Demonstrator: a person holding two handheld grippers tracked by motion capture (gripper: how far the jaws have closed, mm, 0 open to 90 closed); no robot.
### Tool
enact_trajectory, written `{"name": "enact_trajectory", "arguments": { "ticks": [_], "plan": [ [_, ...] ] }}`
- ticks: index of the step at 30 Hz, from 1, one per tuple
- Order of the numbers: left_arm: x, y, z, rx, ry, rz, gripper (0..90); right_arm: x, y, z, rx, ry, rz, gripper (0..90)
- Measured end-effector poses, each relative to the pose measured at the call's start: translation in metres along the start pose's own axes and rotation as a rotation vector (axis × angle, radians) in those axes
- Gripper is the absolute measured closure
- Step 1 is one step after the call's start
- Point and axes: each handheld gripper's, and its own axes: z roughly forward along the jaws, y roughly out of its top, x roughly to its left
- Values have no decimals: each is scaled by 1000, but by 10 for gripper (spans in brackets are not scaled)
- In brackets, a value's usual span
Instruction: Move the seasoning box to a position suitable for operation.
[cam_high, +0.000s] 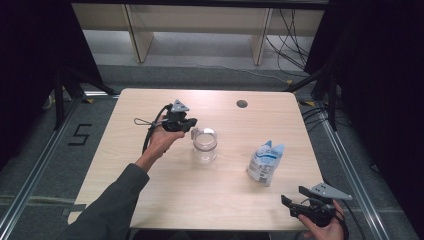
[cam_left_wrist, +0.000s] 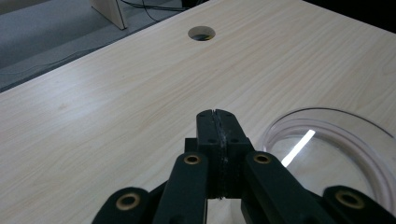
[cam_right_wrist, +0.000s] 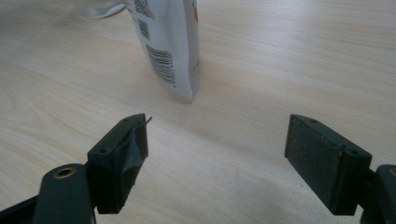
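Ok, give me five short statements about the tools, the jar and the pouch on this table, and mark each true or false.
1. The left tool has its jaws pressed together with nothing between them. True.
2. The right tool is clamped on the white pouch. False: its jaws stand wide apart, and the pouch stands on the table beyond them.
3. The clear jar stands upright with its mouth open. True.
4. The pouch lies inside the jar. False: it stands apart from the jar, nearer the right tool.
5. The left tool is held just beside the jar's rim. True.
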Motion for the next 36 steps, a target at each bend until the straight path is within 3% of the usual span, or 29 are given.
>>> {"name": "enact_trajectory", "arguments": {
  "ticks": [1,2,3,16,17,20,31,36],
  "plan": [
    [1,0,1,3,2,5,889,-4,1,1,-14,-7,-49,225],
    [2,1,1,10,-6,6,889,-1,0,0,7,4,-7,226],
    [2,1,2,-4,5,4,889,-4,0,2,-9,0,-43,226],
    [-1,3,6,13,-19,3,889,-3,0,2,-5,8,-44,225],
    [-2,2,6,11,-28,7,888,0,0,2,6,10,-12,225],
    [-3,3,5,15,-16,13,888,-1,0,2,2,11,-27,225],
    [-3,1,-1,80,-11,17,882,0,0,1,17,12,8,224],
    [-3,0,-6,95,-8,8,882,0,0,2,9,11,-8,224]
  ]
}}
